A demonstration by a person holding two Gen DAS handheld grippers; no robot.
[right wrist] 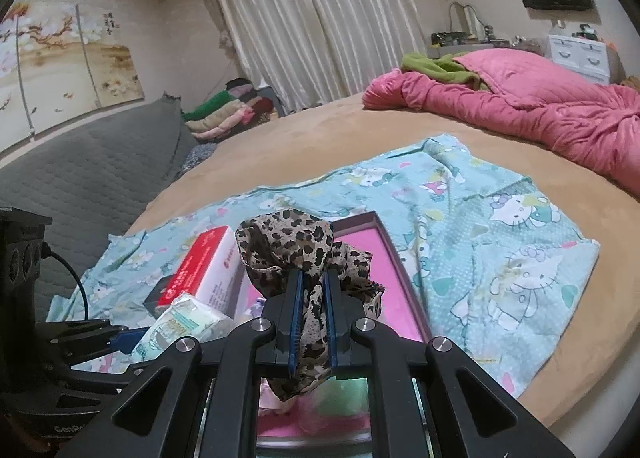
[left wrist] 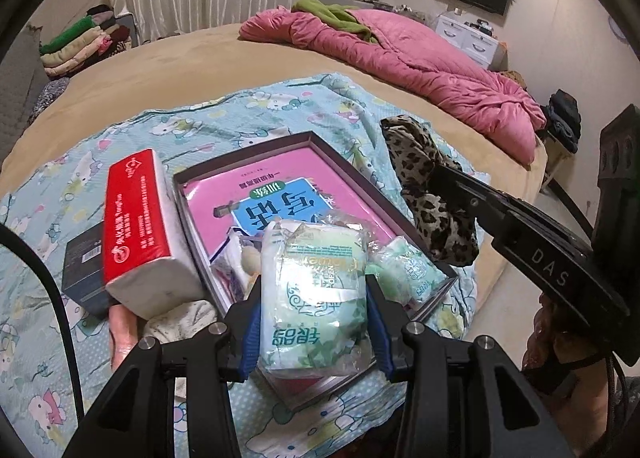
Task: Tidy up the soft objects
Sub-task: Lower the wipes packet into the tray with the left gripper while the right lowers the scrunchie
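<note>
My left gripper is shut on a green-and-white tissue pack, held over the near end of a dark-rimmed box with a pink book inside. My right gripper is shut on a leopard-print cloth, held above the same box; the cloth also shows in the left wrist view to the right of the box. The tissue pack shows in the right wrist view at lower left. More small packs lie in the box.
A red-and-white tissue pack leans on a black box left of the box. All sit on a Hello Kitty sheet on a tan bed. A pink quilt lies at the far side; folded clothes stack at far left.
</note>
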